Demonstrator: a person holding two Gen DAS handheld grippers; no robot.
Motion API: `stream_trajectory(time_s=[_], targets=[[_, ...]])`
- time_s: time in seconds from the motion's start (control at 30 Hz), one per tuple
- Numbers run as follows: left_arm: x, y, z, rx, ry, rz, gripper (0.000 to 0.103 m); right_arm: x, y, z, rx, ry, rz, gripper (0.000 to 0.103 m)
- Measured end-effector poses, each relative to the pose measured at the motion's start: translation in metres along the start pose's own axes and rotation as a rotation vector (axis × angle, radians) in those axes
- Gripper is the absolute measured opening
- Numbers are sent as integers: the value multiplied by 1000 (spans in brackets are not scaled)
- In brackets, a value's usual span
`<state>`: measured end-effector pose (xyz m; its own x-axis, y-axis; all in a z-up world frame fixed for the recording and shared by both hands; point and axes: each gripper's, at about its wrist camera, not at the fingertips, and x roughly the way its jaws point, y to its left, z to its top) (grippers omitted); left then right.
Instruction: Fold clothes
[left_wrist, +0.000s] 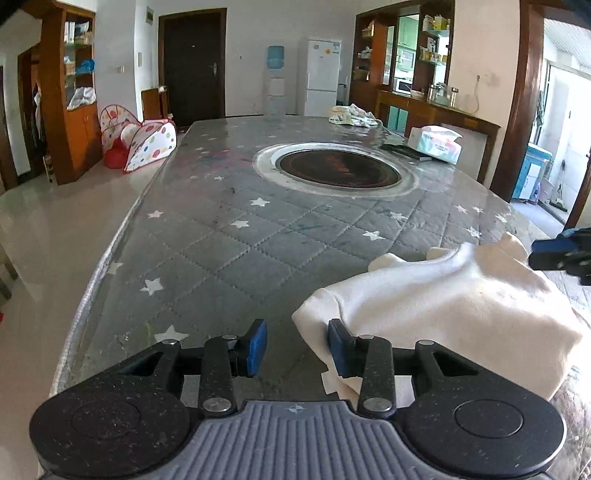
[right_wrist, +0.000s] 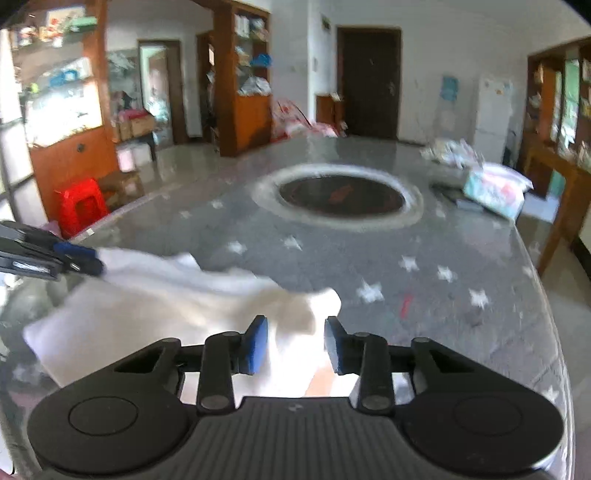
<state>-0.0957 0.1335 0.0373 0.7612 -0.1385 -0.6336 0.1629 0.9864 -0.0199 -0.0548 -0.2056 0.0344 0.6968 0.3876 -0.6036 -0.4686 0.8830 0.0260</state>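
A white garment (left_wrist: 461, 306) lies crumpled at the near right of the grey star-patterned table (left_wrist: 240, 251). My left gripper (left_wrist: 297, 332) is open at the garment's left corner. The cloth edge runs under its right finger (left_wrist: 341, 350), and bare table shows between the pads. My right gripper (left_wrist: 554, 254) pokes in at the garment's far right side. In the blurred right wrist view the right gripper (right_wrist: 295, 325) is open low over the white garment (right_wrist: 166, 295), with cloth showing in the gap and neither pad pressing on it. The left gripper (right_wrist: 79, 258) is at the garment's left end.
A round dark inset (left_wrist: 338, 170) sits mid-table. A tissue pack (left_wrist: 439, 142) and a dark flat object lie at the far right, and a pile of cloths (left_wrist: 352, 114) at the far end. The table's left edge drops to the floor, where a red stool (right_wrist: 81, 206) stands.
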Motion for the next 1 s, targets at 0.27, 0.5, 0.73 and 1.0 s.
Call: stream_trajectory(time_s=[0.27, 0.5, 0.73, 1.0], targets=[[-4, 2, 11, -14, -8, 54, 40, 2, -1, 0, -9, 22, -43, 32], [-13, -61, 12, 106, -26, -152, 40, 17, 26, 32, -43, 14, 115, 32], [-6, -121, -8, 240, -20, -313, 40, 59, 60, 43, -120, 98, 199, 32], [-7, -122, -21, 230, -16, -336, 42, 86, 60, 48, -81, 108, 154, 33]])
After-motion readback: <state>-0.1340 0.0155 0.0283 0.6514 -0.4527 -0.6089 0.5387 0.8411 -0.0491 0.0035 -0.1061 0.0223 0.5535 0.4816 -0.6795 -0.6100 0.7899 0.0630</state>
